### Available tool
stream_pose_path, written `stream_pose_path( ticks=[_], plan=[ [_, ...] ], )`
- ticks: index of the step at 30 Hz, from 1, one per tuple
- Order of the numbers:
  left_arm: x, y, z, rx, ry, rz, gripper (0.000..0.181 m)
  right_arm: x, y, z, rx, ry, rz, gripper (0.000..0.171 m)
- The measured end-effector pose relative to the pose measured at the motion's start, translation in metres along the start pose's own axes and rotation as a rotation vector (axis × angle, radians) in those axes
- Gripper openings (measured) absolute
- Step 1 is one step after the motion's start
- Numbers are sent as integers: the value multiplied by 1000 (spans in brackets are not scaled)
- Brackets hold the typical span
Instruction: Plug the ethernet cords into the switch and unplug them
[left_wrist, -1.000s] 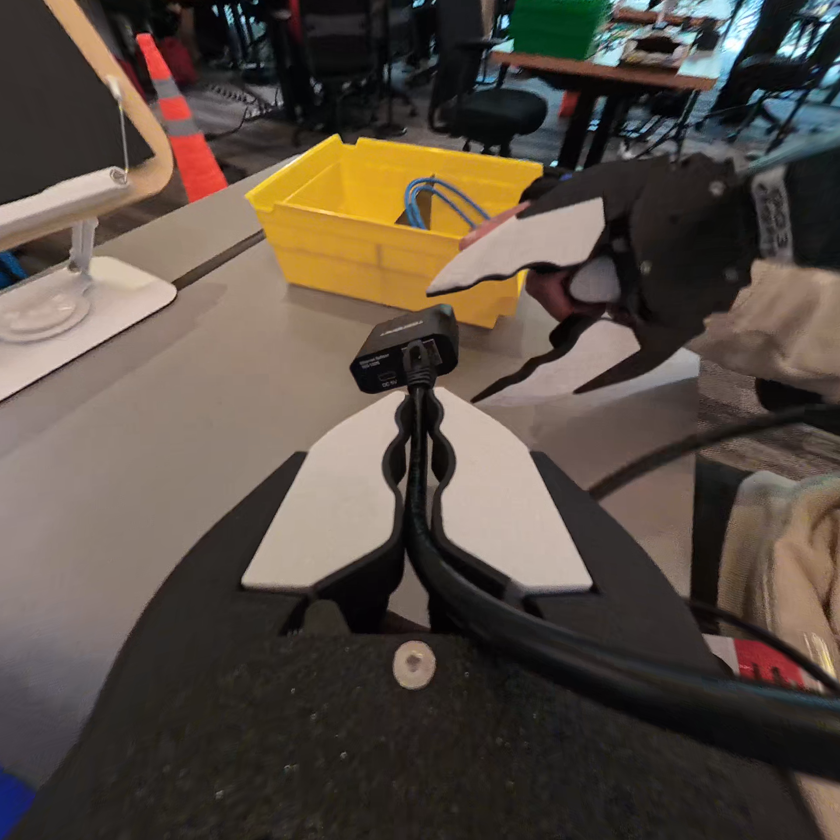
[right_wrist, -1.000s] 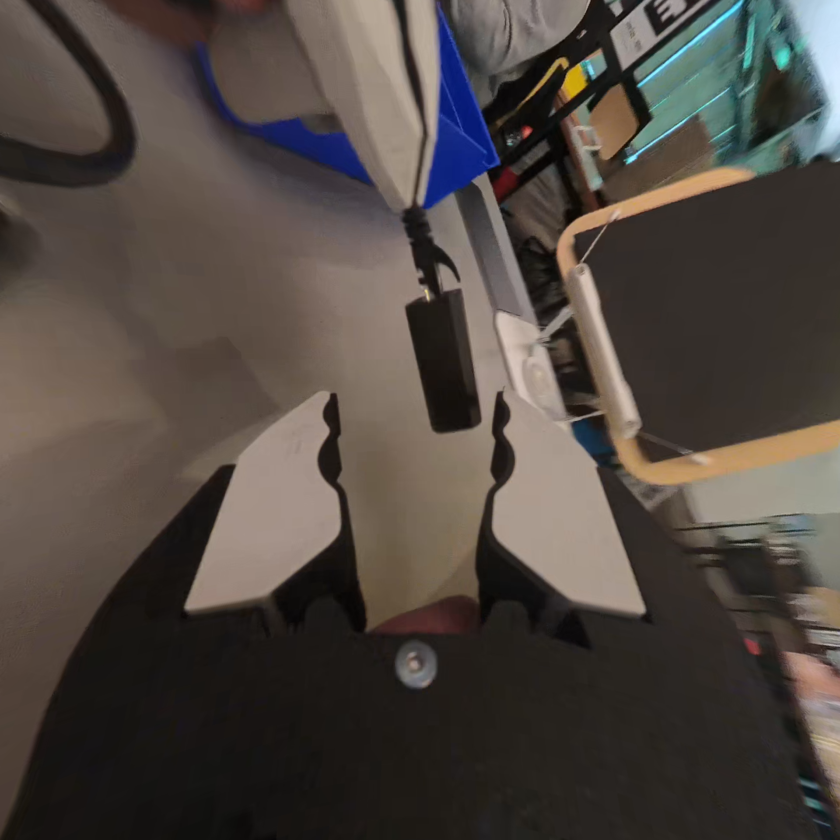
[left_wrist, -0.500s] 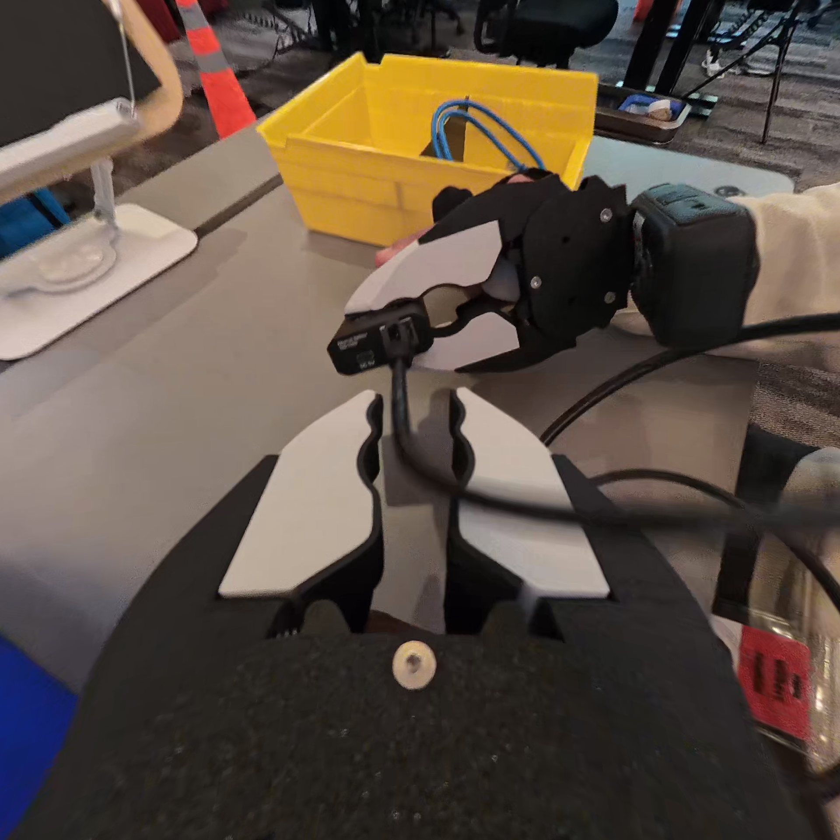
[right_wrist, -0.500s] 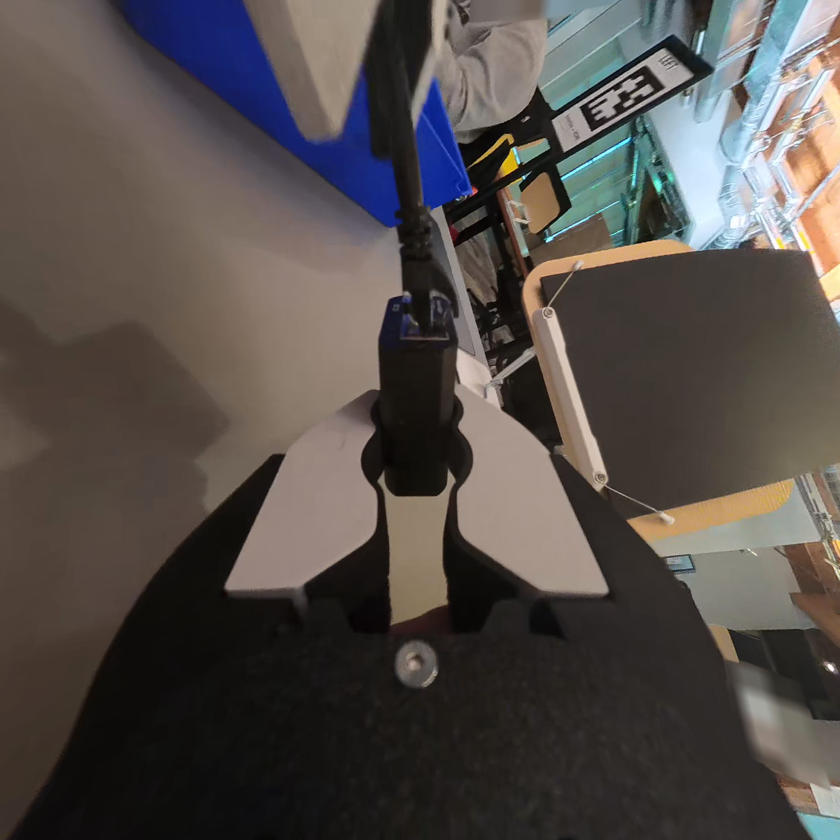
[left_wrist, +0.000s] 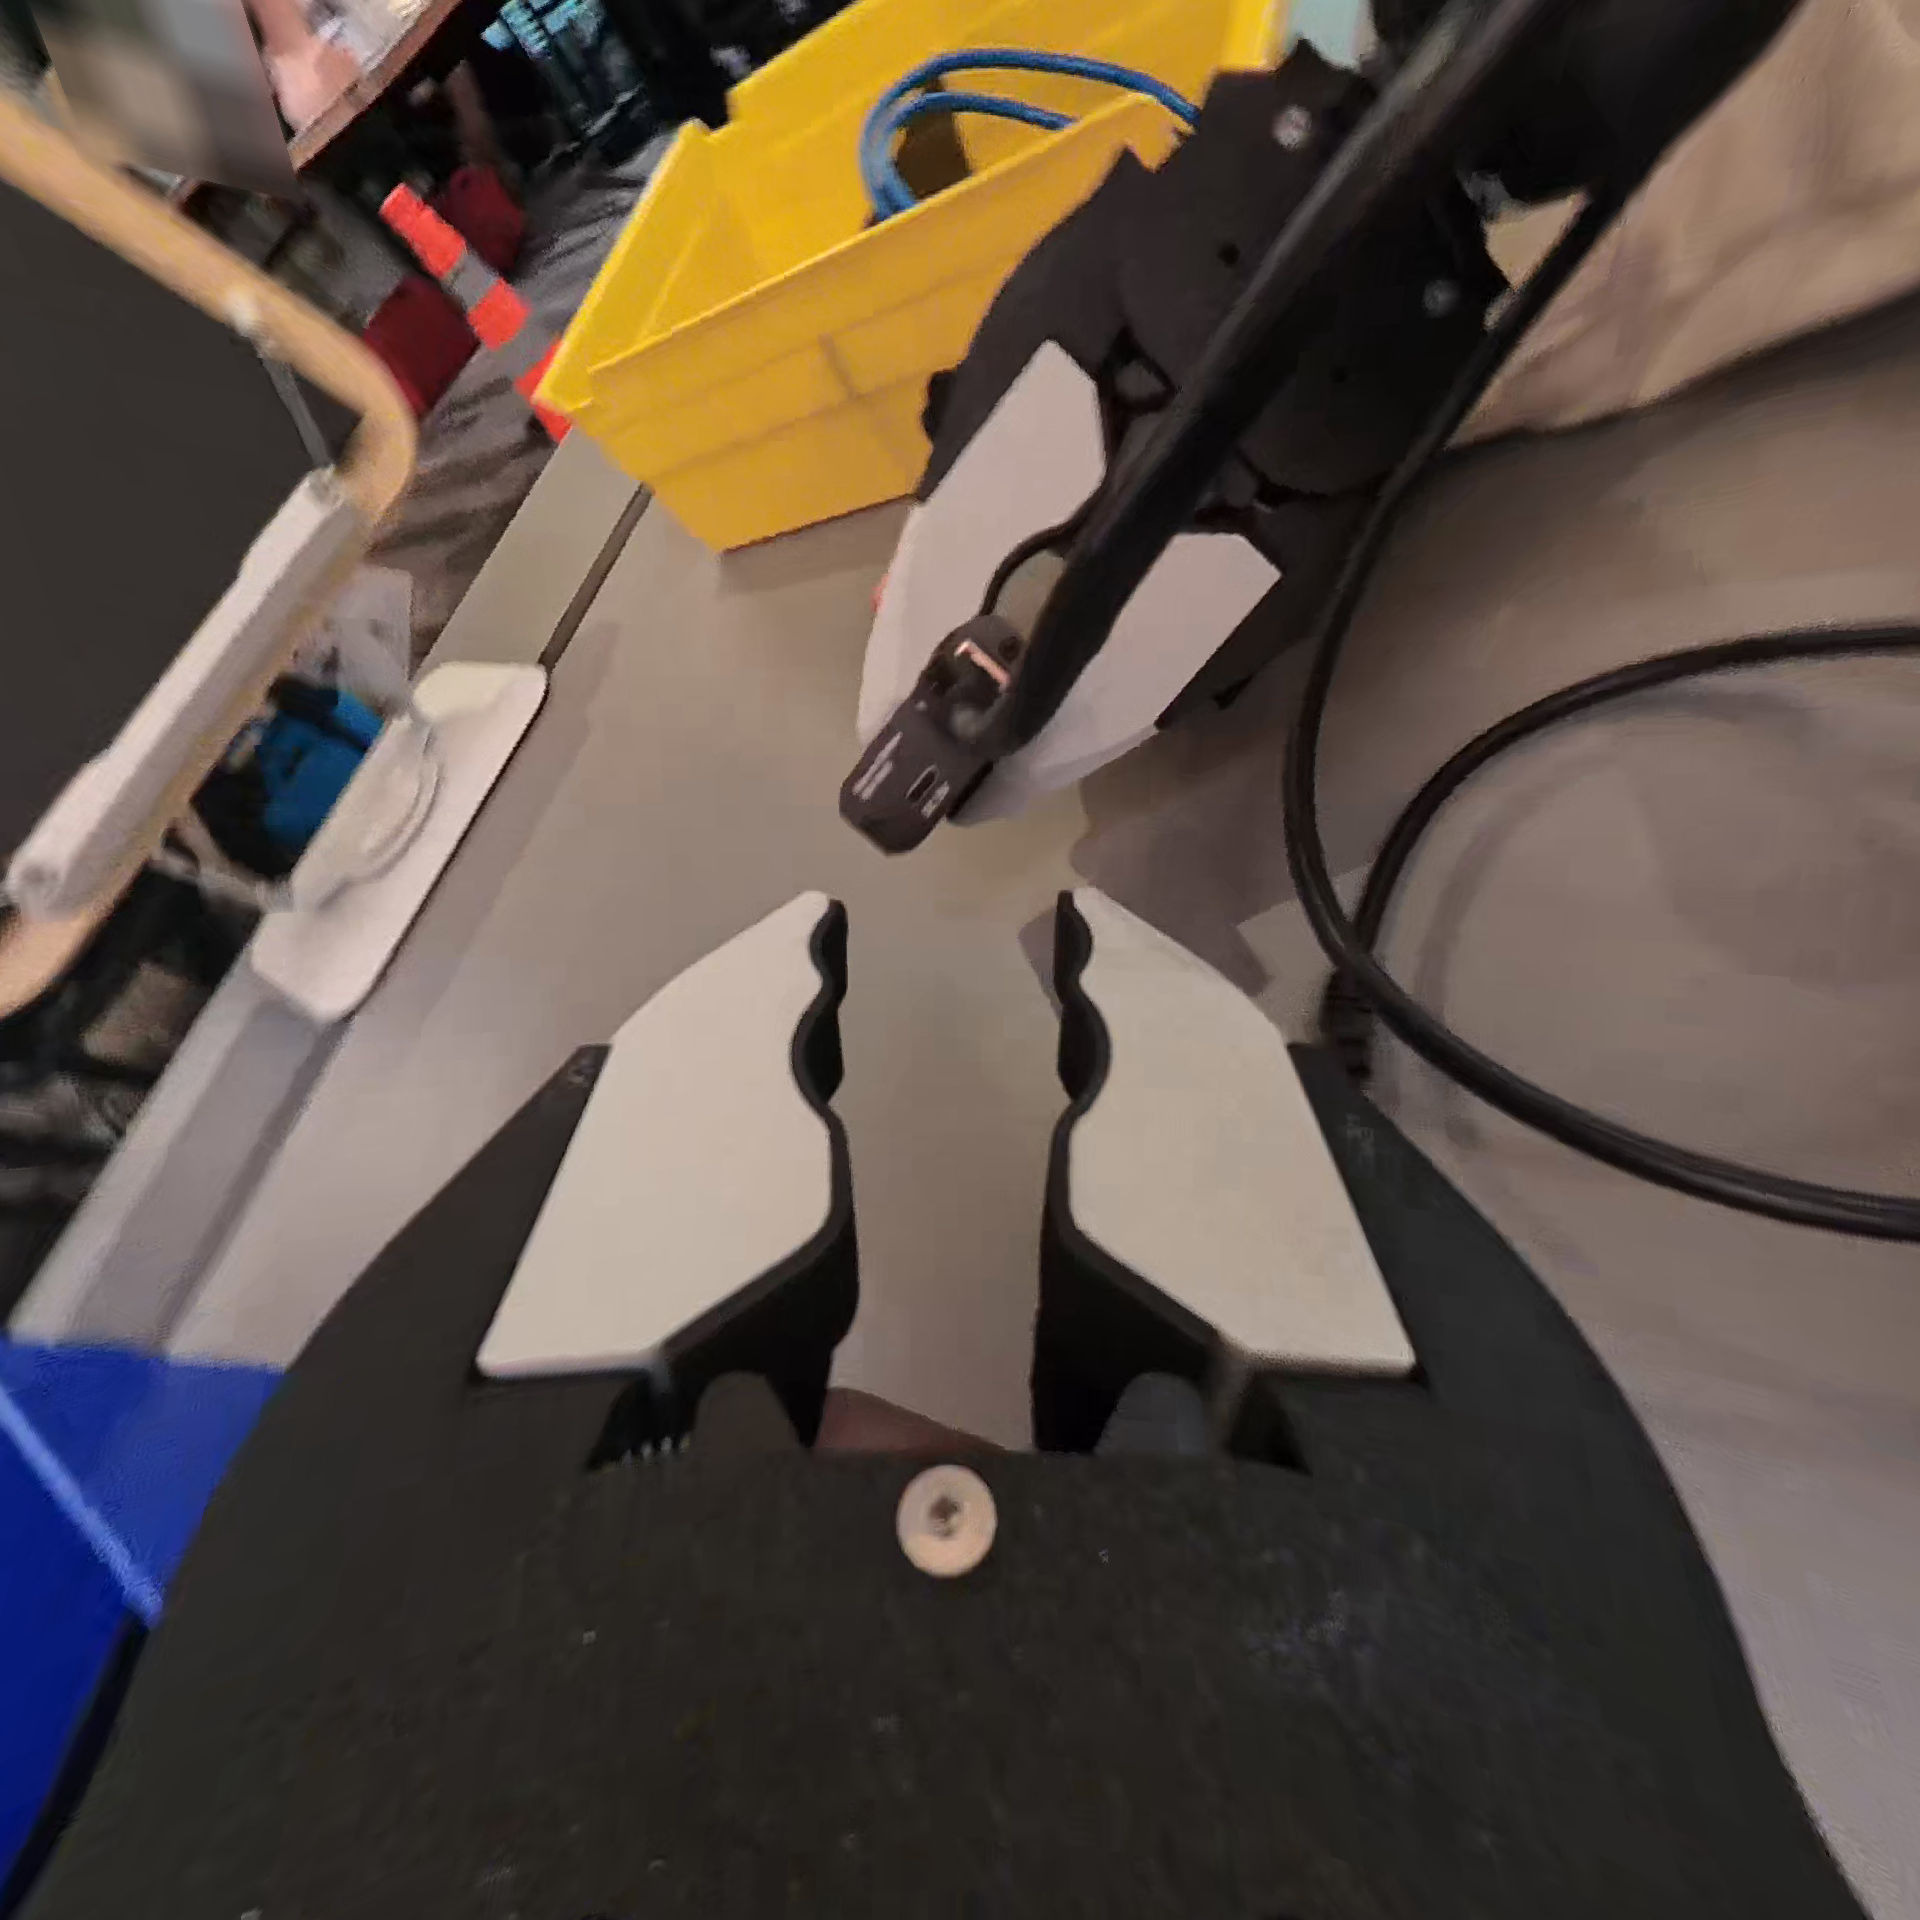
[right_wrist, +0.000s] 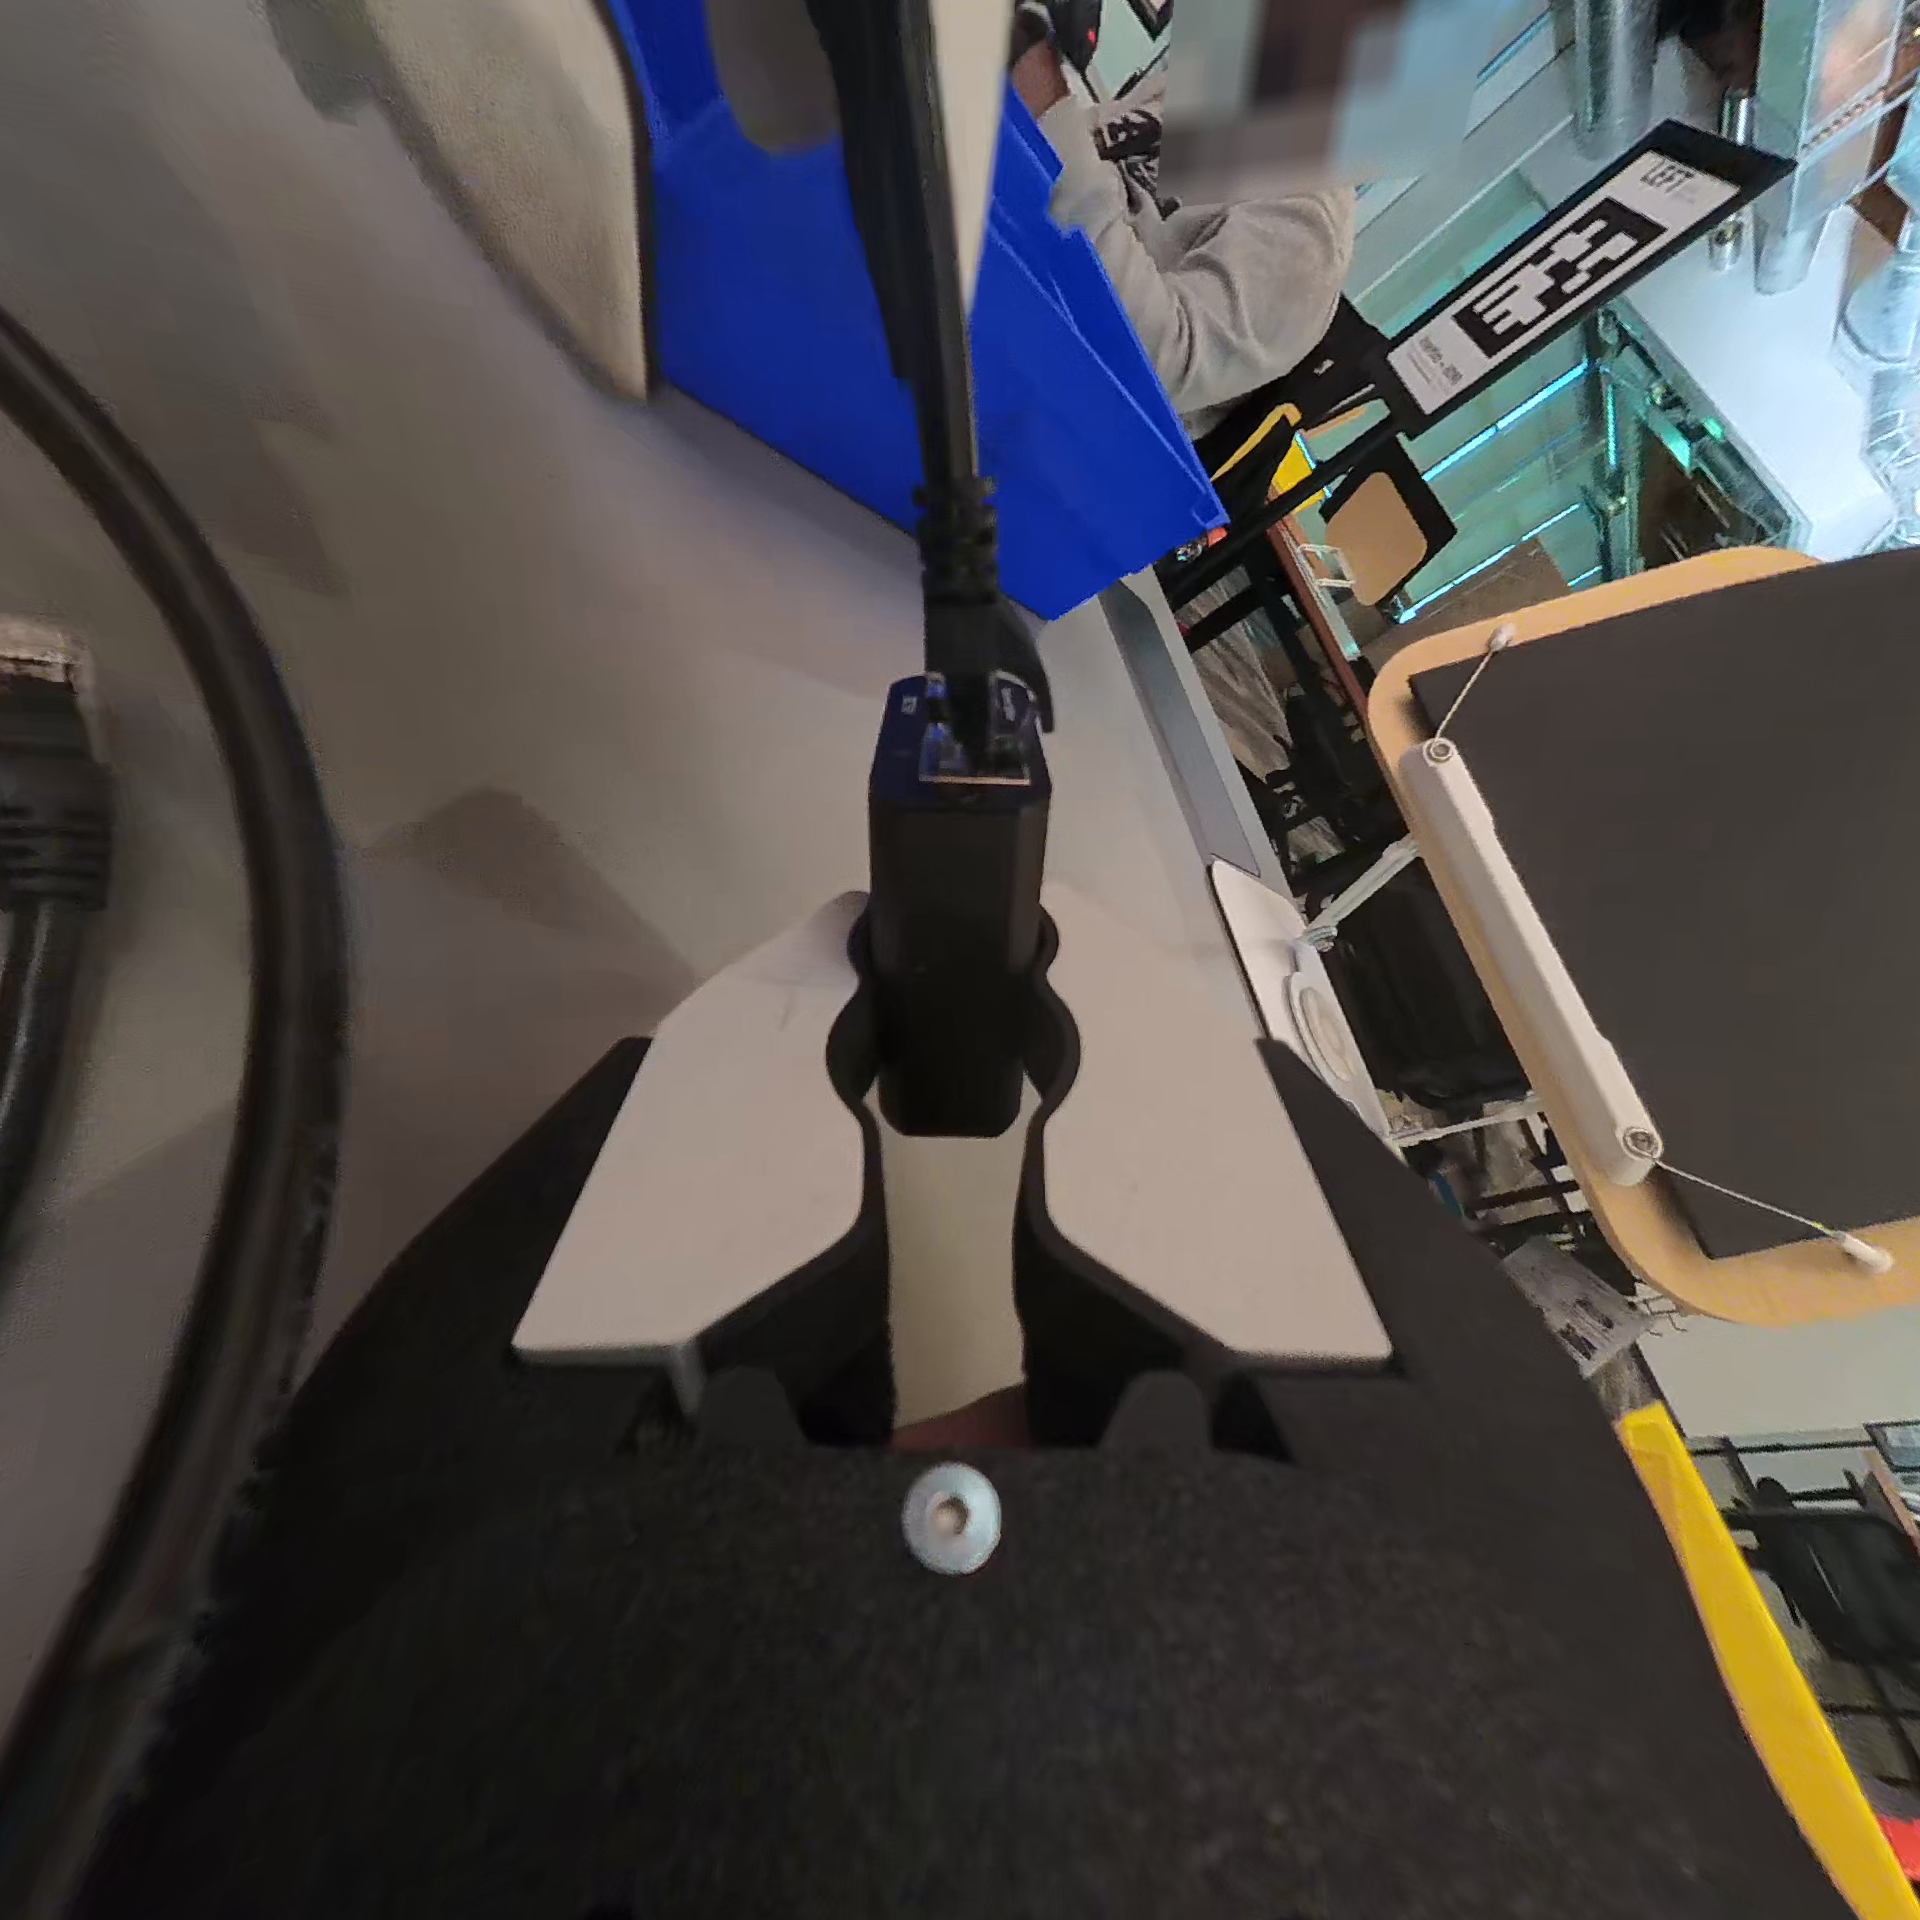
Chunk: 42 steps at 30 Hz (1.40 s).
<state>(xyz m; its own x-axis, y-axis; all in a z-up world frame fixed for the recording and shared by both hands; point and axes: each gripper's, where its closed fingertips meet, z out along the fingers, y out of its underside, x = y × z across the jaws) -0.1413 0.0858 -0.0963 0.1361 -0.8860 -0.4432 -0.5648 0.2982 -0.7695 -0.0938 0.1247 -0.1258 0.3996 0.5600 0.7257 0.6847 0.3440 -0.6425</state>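
With one black cord (right_wrist: 940, 343) plugged into the switch (right_wrist: 956, 935) clamped mid-frame by the right gripper (right_wrist: 951, 997), the left gripper (left_wrist: 940, 997) gapes empty; unplugging remains.

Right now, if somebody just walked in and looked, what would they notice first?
Probably the little black switch pinched in the right gripper, held up over the grey table with a black ethernet cord plugged into its end. Next, the left gripper in front of it, jaws apart and empty. Behind sit a bright yellow bin with a blue cable inside, and a blue bin nearby.
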Motion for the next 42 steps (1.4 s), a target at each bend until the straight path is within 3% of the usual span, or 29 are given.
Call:
stream_pose_path(
  ticks=[5, 13, 23, 33, 42],
  plan=[
    [10, -20, 29, 59, 135, 162, 53, -2, -9, -5, 38, -23, -10, 24],
    [16, -38, 34, 159, 261, 274, 23, -3, -1, -3, 14, -33, -15, 24],
    [10, -29, 36, 76, 273, 403, 18, -3, 4, -2, -4, -35, -27, 24],
    [13, -14, 36, -34, 351, 387, 15, -7, 10, 1, -68, -15, -59, 24],
    [15, -10, 38, -32, 356, 347, 14, -7, 16, 4, -92, -23, -47, 25]
  ],
)
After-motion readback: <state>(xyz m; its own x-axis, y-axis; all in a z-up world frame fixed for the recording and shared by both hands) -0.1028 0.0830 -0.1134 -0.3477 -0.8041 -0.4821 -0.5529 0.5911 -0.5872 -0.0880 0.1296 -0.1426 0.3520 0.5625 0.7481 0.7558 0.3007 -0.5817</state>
